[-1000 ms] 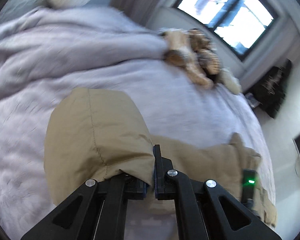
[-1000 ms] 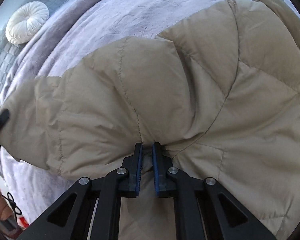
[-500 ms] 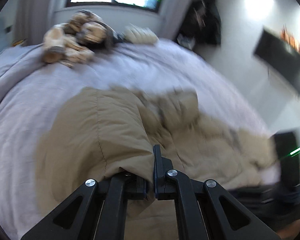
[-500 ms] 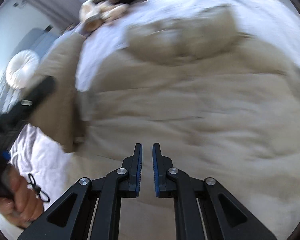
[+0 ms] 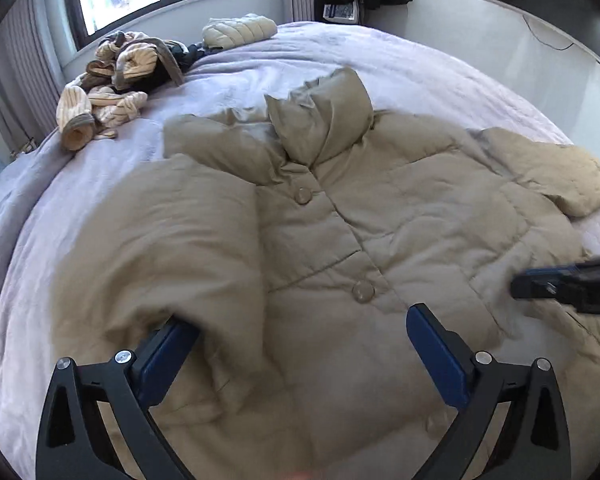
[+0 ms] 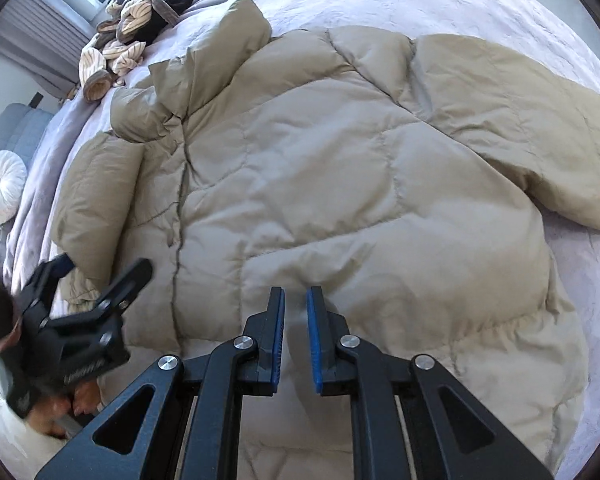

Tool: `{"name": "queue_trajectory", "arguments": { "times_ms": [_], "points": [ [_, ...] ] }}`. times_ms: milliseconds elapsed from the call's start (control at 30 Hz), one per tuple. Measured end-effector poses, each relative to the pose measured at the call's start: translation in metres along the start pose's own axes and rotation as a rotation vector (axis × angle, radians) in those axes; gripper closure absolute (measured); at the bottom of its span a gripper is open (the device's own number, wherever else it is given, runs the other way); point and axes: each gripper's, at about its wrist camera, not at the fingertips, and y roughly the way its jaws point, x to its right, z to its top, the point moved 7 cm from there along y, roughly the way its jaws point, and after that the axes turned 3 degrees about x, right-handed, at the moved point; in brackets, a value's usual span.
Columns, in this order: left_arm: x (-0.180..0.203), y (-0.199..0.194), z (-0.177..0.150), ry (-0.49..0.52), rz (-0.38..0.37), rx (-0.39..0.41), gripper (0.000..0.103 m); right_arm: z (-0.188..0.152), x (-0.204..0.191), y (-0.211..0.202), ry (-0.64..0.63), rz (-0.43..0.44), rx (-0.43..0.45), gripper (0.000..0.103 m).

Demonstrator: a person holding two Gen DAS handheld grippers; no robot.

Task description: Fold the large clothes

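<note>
The tan puffer jacket (image 5: 400,216) lies front-up, hood toward the bed's (image 5: 400,60) far edge, hem near. Left gripper (image 5: 300,332) is spread wide with nothing in it; the right gripper (image 6: 296,320) has a narrow gap, holding nothing.

Both tools are matte black. The left gripper (image 5: 300,332) has broad triangular cut-outs in its arms, silver screws at the joints and blue pads (image 5: 434,354). The right gripper (image 6: 296,316) matches it, with ribbed blue pads (image 6: 315,344). Bare skin of the left hand (image 6: 66,408) shows beneath blurred white lettering.
</note>
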Motion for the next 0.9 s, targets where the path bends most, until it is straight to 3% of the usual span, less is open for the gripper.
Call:
{"name": "queue_trajectory", "arguments": {
  "times_ms": [67,100,133,167,233,333,433,533,633,667,700,733,800,900],
  "points": [
    [-0.021,-0.014,0.000,-0.050,0.008,0.031,0.000,-0.001,-0.004,-0.007,-0.026,0.008,0.010,0.088],
    [-0.042,-0.029,-0.003,-0.099,0.048,0.060,0.000,0.001,-0.013,-0.010,-0.060,0.007,0.022,0.084],
    [-0.064,-0.038,-0.006,-0.144,0.104,0.078,0.000,0.001,-0.024,-0.015,-0.103,0.002,0.038,0.066],
    [-0.081,-0.042,-0.008,-0.180,0.145,0.084,0.000,-0.003,-0.026,-0.023,-0.135,-0.002,0.052,0.038],
    [-0.139,-0.049,-0.023,-0.320,0.235,0.065,0.000,0.001,-0.057,-0.030,-0.228,-0.005,0.108,0.023],
    [-0.199,-0.039,-0.052,-0.480,0.320,-0.011,0.000,0.002,-0.126,-0.033,-0.449,0.000,0.188,0.023],
    [-0.234,-0.018,-0.082,-0.621,0.300,-0.077,0.000,-0.004,-0.185,-0.017,-0.647,-0.045,0.238,0.023],
    [-0.240,0.001,-0.101,-0.644,0.294,-0.123,0.000,-0.012,-0.222,0.011,-0.794,-0.109,0.268,0.023],
    [-0.238,0.017,-0.109,-0.637,0.303,-0.144,0.000,-0.010,-0.234,0.051,-0.909,-0.253,0.290,0.023],
    [-0.236,0.021,-0.109,-0.630,0.306,-0.145,0.000,-0.006,-0.233,0.062,-0.936,-0.319,0.296,0.029],
    [-0.234,0.021,-0.109,-0.621,0.313,-0.145,0.000,0.000,-0.231,0.068,-0.945,-0.367,0.311,0.044],
    [-0.234,0.019,-0.110,-0.611,0.317,-0.144,0.000,0.009,-0.224,0.066,-0.919,-0.392,0.339,0.086],
    [-0.234,0.020,-0.112,-0.592,0.315,-0.148,0.000,0.022,-0.204,0.046,-0.784,-0.368,0.380,0.090],
    [-0.236,0.019,-0.113,-0.591,0.298,-0.157,0.000,0.045,-0.142,0.020,-0.409,-0.246,0.342,0.090]
  ]
}}
